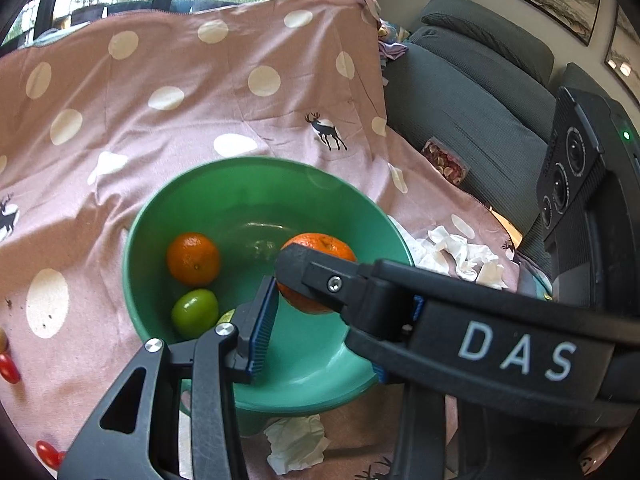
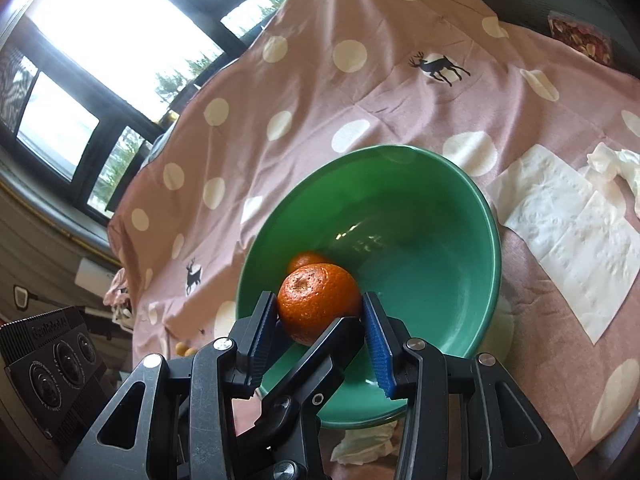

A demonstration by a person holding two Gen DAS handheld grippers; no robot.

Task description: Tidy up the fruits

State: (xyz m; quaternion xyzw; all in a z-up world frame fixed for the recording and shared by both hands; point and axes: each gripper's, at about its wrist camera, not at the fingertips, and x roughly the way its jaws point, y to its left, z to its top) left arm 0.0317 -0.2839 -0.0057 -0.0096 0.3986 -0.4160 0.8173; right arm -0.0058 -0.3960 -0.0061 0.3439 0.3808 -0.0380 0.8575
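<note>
Both grippers meet crosswise on one orange [image 2: 312, 292] hanging inside the rim of a green bowl [image 2: 460, 184]. My right gripper [image 2: 318, 304] is shut on it, blue pads pressing either side. In the left wrist view my left gripper [image 1: 316, 294] has its left pad against the same orange [image 1: 320, 244]. Its other finger is hidden behind the right gripper's black finger [image 1: 320, 270]. A left-gripper finger [image 2: 328, 344] crosses under the orange. A second orange [image 1: 193, 258] and a green fruit [image 1: 195, 313] lie in the bowl [image 1: 248, 184].
The bowl stands on a pink dotted cloth [image 1: 180, 92]. Red cherry tomatoes [image 1: 9, 366] lie on it at the left. Crumpled tissues [image 1: 464, 254] and a flat paper towel [image 2: 572, 240] lie to the right, another tissue [image 1: 294, 444] in front. A grey sofa [image 1: 480, 92] stands behind.
</note>
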